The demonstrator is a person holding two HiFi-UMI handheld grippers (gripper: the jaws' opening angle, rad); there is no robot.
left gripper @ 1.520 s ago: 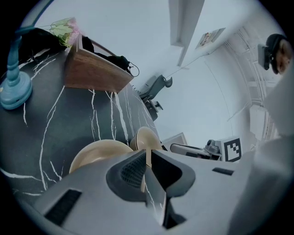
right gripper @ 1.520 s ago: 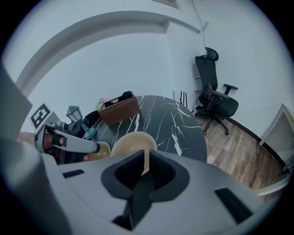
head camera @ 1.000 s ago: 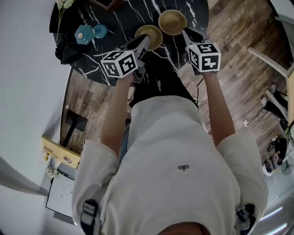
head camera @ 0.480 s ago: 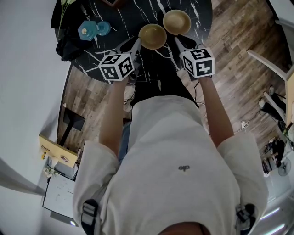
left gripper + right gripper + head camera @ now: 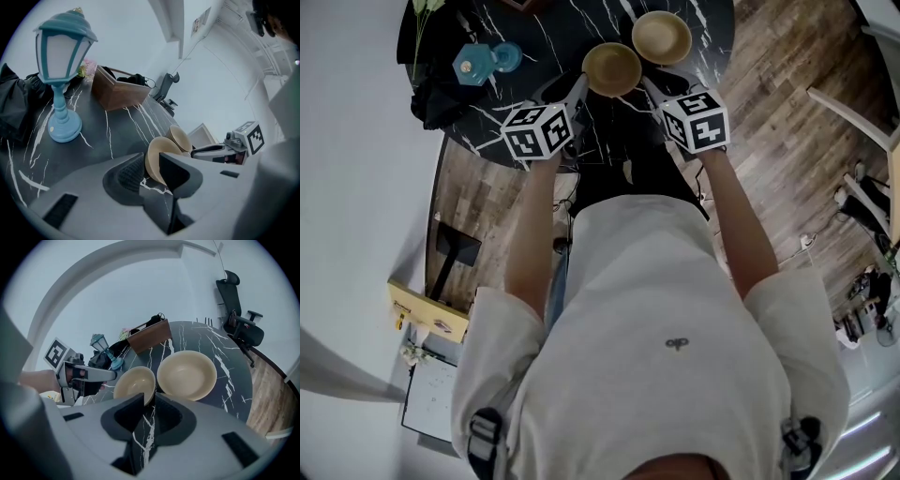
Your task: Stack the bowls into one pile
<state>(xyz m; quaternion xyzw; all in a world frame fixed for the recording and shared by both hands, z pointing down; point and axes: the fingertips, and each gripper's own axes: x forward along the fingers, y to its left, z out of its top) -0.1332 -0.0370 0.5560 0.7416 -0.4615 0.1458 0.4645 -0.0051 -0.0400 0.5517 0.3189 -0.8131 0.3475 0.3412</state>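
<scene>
Two tan bowls lie side by side on the black marble table (image 5: 544,37): a smaller bowl (image 5: 612,68) and, right of it, a larger bowl (image 5: 662,37). My left gripper (image 5: 577,90) sits at the smaller bowl's left rim. In the left gripper view that bowl (image 5: 158,157) stands between the jaws, which are opening, with a gap at the pads. My right gripper (image 5: 647,84) reaches in from the right. Its jaws are opening too, and the smaller bowl's (image 5: 133,383) right rim shows in the gap. The larger bowl (image 5: 187,375) lies just beyond.
A blue lantern (image 5: 63,70) stands left of the bowls, with a black cloth (image 5: 431,94) by the table's left edge. A wooden box (image 5: 119,89) sits at the back. An office chair (image 5: 239,319) stands past the table's far side. Wooden floor surrounds the round table.
The right gripper has shifted left, nearer the smaller bowl, and the left gripper has edged slightly left. Both bowls keep their side-by-side places.
</scene>
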